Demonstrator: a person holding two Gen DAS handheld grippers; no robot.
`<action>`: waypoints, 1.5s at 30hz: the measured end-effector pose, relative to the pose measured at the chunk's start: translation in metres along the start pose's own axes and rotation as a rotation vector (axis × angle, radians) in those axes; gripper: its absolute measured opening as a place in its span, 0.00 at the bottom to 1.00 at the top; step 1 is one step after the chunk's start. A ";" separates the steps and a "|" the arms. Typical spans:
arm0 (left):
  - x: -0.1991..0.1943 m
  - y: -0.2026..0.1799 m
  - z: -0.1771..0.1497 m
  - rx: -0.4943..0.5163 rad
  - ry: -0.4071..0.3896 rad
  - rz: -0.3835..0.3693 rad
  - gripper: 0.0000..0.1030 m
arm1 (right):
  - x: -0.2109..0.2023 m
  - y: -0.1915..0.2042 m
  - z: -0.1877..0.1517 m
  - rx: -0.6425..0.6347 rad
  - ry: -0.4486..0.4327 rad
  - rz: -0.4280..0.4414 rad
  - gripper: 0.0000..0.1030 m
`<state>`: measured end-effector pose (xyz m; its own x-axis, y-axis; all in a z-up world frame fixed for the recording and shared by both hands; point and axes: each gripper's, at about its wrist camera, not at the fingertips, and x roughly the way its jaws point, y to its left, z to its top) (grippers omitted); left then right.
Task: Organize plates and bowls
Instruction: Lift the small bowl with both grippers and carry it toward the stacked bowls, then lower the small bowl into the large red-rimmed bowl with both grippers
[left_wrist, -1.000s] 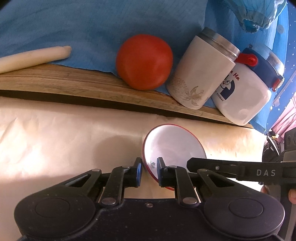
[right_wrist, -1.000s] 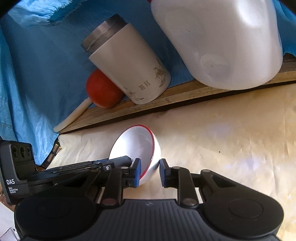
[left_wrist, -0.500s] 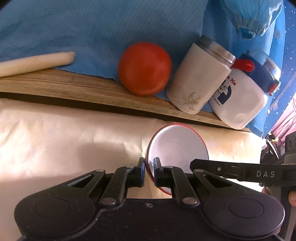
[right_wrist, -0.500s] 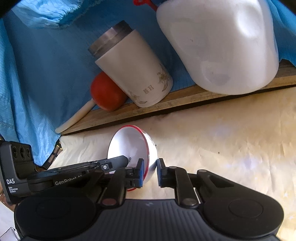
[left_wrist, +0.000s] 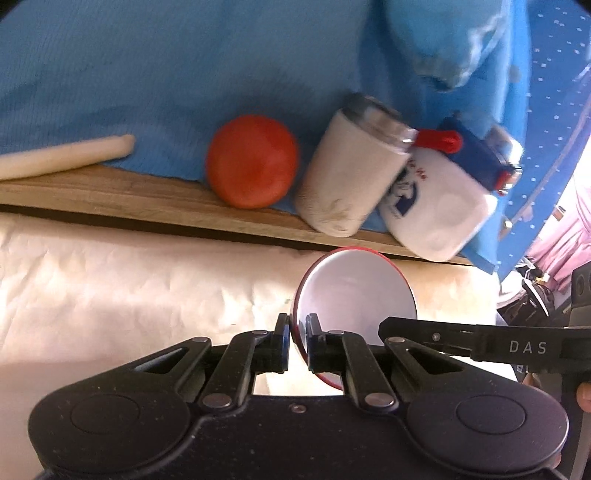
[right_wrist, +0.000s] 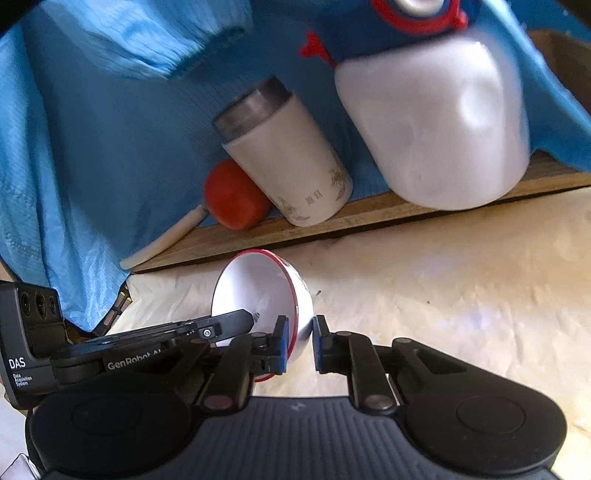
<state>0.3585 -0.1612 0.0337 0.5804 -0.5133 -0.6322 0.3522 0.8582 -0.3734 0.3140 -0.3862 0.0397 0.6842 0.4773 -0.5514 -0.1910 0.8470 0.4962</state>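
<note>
A small white bowl with a red rim (left_wrist: 354, 291) is tilted on its side above the cream-covered table. My left gripper (left_wrist: 296, 334) is shut on its rim. The bowl also shows in the right wrist view (right_wrist: 255, 291). My right gripper (right_wrist: 298, 341) straddles its opposite rim, with the right jaw standing a little off the bowl's wall. The right gripper's body reaches in from the right of the left wrist view (left_wrist: 480, 339). The left gripper's body lies at the left of the right wrist view (right_wrist: 155, 339).
A wooden ledge (left_wrist: 147, 199) runs along the back against blue cloth. On it stand a red tomato (left_wrist: 253, 171), a white tumbler (left_wrist: 351, 181), a white jug with a blue lid (left_wrist: 443, 199) and a pale stick (left_wrist: 66, 157). Cream table cover (right_wrist: 461, 277) spreads to the right.
The left jaws closed onto the bowl's rim. The bowl rose and tilted further upright. The right jaws narrowed, then widened slightly around the other rim.
</note>
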 end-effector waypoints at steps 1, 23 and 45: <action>-0.004 -0.004 -0.001 0.006 -0.003 -0.004 0.08 | -0.006 0.001 -0.001 -0.003 -0.004 -0.004 0.14; -0.076 -0.079 -0.063 0.160 0.040 -0.102 0.08 | -0.122 0.028 -0.078 -0.030 -0.002 -0.122 0.14; -0.072 -0.094 -0.101 0.243 0.212 -0.102 0.10 | -0.121 0.017 -0.123 -0.038 0.132 -0.183 0.14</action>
<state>0.2097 -0.2041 0.0457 0.3766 -0.5617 -0.7367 0.5803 0.7629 -0.2850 0.1415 -0.4005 0.0321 0.6123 0.3395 -0.7140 -0.1002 0.9291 0.3560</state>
